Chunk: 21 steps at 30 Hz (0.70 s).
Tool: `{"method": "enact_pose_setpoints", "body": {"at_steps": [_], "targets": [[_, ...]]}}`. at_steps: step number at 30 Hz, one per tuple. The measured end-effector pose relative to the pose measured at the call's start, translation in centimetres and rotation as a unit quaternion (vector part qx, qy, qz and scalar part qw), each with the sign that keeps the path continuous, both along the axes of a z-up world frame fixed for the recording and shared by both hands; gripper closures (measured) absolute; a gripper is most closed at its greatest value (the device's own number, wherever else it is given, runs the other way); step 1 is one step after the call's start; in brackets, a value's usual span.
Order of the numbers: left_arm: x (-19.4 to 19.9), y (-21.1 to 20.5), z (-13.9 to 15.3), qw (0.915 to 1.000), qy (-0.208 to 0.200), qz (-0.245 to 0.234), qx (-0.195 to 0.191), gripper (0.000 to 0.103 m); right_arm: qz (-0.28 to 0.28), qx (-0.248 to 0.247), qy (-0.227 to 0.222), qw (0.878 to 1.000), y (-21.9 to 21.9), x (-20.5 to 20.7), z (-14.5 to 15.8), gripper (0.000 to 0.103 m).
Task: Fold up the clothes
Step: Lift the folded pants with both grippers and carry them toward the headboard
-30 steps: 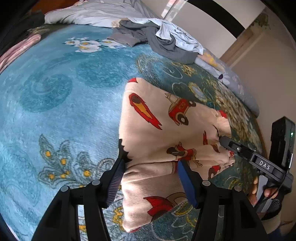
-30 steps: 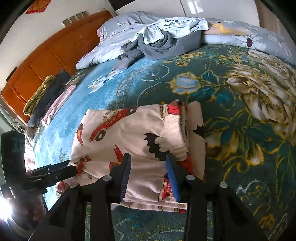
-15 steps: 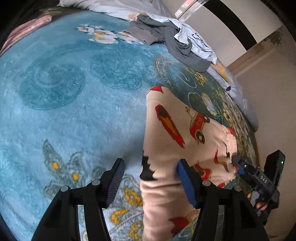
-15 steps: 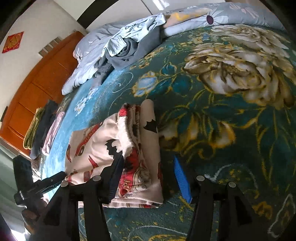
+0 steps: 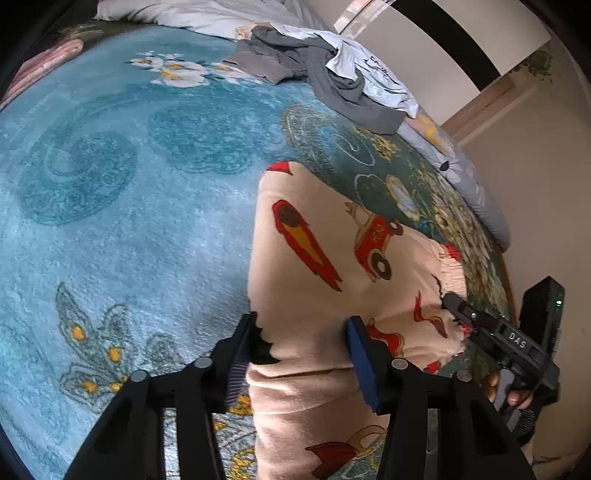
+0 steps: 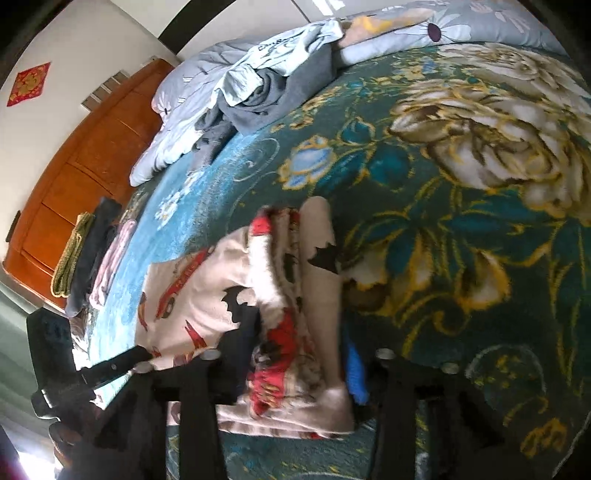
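A cream garment (image 5: pixel 321 258) printed with red cars and black bats lies folded on the teal flowered blanket (image 5: pixel 110 184). My left gripper (image 5: pixel 301 343) straddles its near left corner. Its jaws are closing, with the cloth edge against the left pad and a fold between the fingers. In the right wrist view the same garment (image 6: pixel 207 295) ends in a bunched red-trimmed waist. My right gripper (image 6: pixel 299 354) is closing on that bunched end, and the cloth fills the gap between the pads. The black housing of the right tool (image 5: pixel 517 343) shows at the garment's far end.
A heap of grey and pale blue clothes (image 5: pixel 332 74) lies at the head of the bed beside a flowered grey duvet (image 6: pixel 443 29). Folded items (image 6: pixel 92 254) are stacked along the left edge by a wooden cabinet (image 6: pixel 74 177). A beige wall (image 5: pixel 535 184) borders the bed's right side.
The right gripper slid to the garment's waist end, opened, then narrowed onto it. The left gripper shifted to the garment's left edge and its fingers came closer together.
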State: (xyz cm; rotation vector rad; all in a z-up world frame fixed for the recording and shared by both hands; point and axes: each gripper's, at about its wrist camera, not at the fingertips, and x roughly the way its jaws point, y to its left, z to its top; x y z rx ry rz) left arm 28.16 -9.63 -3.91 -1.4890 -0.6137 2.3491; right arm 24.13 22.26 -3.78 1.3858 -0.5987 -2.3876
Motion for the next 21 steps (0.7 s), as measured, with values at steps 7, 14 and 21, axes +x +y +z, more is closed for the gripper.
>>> {"method": "enact_pose_setpoints", "body": {"at_steps": [7, 14, 21], "targets": [[0.2, -0.4, 0.7, 0.9999, 0.004, 0.014, 0.005, 0.078, 0.000, 0.015, 0.003, 1.000, -0.6, 0.2, 1.2, 0.074], [0.9, -1.6, 2.2, 0.9991, 0.013, 0.020, 0.036, 0.085, 0.015, -0.005, 0.025, 1.000, -1.7, 0.5, 5.4, 0.075], [2.0, -5.5, 3.9, 0.9951, 0.021, 0.051, 0.082, 0.085, 0.057, 0.006, 0.057, 0.997, -6.1, 0.2, 9.9, 0.076]]}}
